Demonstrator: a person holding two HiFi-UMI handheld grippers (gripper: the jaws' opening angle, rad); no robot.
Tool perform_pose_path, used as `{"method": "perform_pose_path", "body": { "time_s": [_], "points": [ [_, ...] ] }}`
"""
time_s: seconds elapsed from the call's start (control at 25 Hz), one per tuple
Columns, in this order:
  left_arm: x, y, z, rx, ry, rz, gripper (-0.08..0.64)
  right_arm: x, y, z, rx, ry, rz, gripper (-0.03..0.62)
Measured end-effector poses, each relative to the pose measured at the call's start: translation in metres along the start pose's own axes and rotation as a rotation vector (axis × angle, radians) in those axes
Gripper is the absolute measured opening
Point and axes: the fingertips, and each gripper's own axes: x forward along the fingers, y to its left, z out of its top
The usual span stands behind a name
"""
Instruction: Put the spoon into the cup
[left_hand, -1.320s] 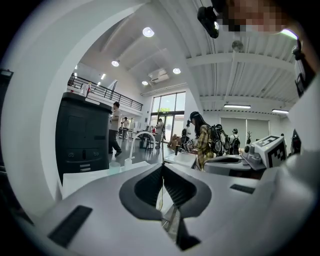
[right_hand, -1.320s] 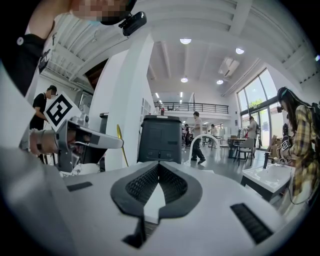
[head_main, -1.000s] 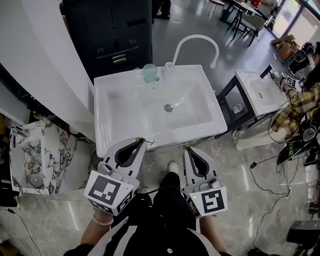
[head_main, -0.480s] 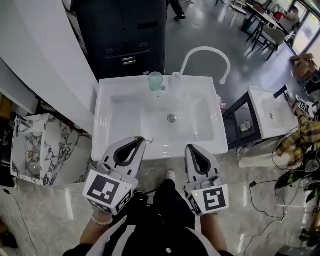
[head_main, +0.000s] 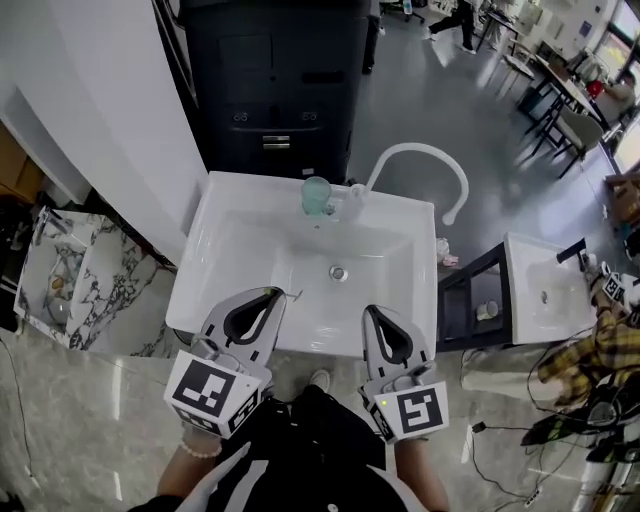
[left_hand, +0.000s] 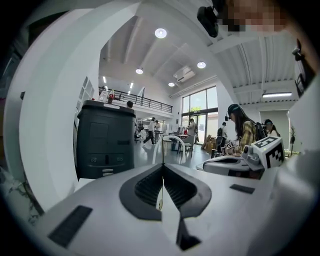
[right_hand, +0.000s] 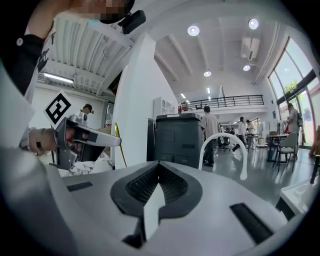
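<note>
A pale teal cup (head_main: 316, 195) stands on the back rim of the white sink (head_main: 200, 300), beside the arched white faucet (head_main: 420, 155). My left gripper (head_main: 279, 293) is shut on a thin gold spoon (head_main: 293, 293) over the sink's front rim. The spoon rises upright from its tips in the right gripper view (right_hand: 119, 137), and in the left gripper view only its thin stem (left_hand: 163, 156) shows. My right gripper (head_main: 370, 311) hovers at the front rim too, jaws closed with nothing between them. Both grippers are well short of the cup.
A black cabinet (head_main: 280, 80) stands behind the sink and a white wall (head_main: 100, 100) to its left. A marble basin (head_main: 60, 280) sits at the left. A black stand (head_main: 470, 300) and a small white sink (head_main: 545, 300) are at the right. People move about in the background.
Both grippers have moved forward together, from just short of the sink to over its front rim. The spoon stays in the left gripper.
</note>
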Motion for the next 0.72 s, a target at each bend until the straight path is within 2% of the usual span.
{"method": "perform_pose_path", "body": {
  "time_s": [0.24,0.72],
  "points": [
    [0.018,-0.011,0.003,-0.012,-0.028,0.053,0.004,0.002,-0.025,0.003,-0.027,-0.033,0.066,0.000],
    [0.042,-0.013,0.002,-0.024,-0.012,0.101,0.005,0.002,-0.051,-0.013,0.001,-0.007,0.112,0.000]
  ]
}}
